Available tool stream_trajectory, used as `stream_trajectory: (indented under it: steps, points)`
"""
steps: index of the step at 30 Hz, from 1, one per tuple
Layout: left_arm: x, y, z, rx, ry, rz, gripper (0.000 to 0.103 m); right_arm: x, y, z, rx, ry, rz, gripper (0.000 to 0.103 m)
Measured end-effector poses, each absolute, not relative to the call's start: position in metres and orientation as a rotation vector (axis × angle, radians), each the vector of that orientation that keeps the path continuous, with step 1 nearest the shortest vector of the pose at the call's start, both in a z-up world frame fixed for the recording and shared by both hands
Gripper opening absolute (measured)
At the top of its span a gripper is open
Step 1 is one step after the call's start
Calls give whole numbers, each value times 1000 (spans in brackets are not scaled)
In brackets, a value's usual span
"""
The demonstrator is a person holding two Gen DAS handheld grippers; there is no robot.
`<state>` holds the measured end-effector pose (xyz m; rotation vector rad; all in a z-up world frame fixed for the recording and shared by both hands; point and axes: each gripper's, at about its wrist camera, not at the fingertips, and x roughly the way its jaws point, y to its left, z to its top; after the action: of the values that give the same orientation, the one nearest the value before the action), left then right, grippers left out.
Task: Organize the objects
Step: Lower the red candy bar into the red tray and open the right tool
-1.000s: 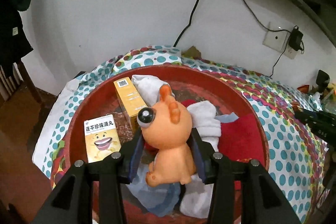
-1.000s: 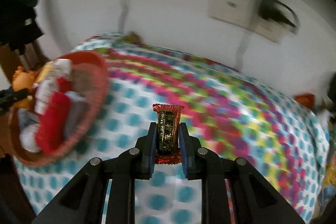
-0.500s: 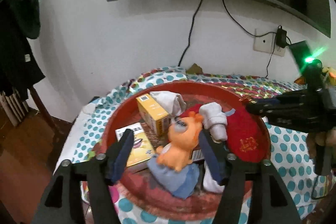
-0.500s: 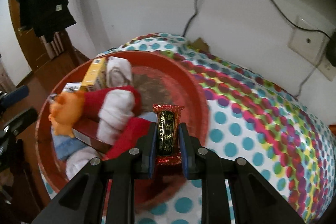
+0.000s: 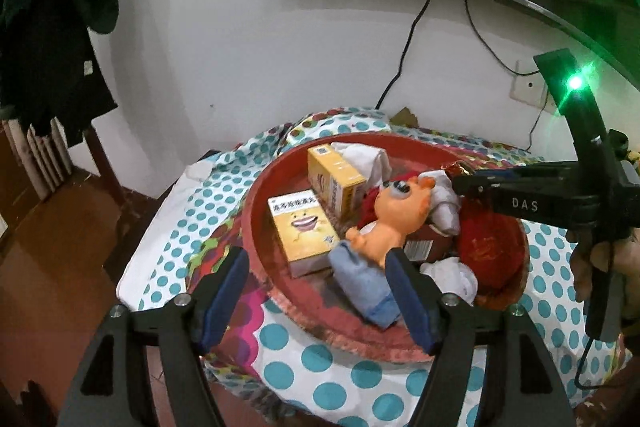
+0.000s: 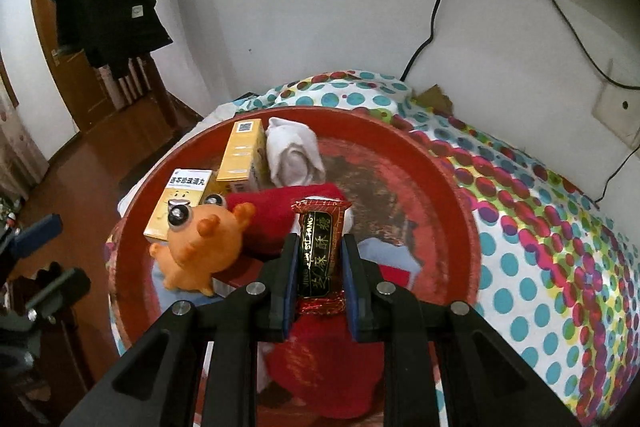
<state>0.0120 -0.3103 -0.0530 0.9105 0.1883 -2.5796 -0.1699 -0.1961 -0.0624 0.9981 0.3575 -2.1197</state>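
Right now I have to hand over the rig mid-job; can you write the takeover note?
Left gripper: jaws open, empty, near the red tray edge.
Right gripper: jaws shut on the candy packet, over the tray.
In the tray: orange toy, two yellow boxes, white socks, a blue sock, red cloths.
Done: toy is in the tray.
Left: release the candy into the tray.
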Motion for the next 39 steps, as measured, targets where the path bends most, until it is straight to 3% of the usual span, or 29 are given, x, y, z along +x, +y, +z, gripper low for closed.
stream_trajectory:
  steps: [6,8,10,13,16,21,39]
  points:
    - [14,-308,-59,966,207,-2553,73,-171,-205,-69,1052,332,-2127,23]
    - [15,-307,-60,962,181,-2525,73,-170,-205,-68,1059,341,-2139,37]
    - [14,-307,-60,977,166,-2513,73,-169,-204,-65,1052,338,-2161,70]
    - [14,-306,-59,982,158,-2491,73,-165,-200,-57,1026,363,-2202,76]
    - [14,-305,-56,986,161,-2482,73,-160,-194,-50,1062,428,-2229,90]
    - [9,-299,-52,999,144,-2469,73,-143,-174,-39,1106,484,-2268,99]
    - [-17,-282,-40,1039,233,-2481,73,-88,-127,-45,1243,488,-2194,101]
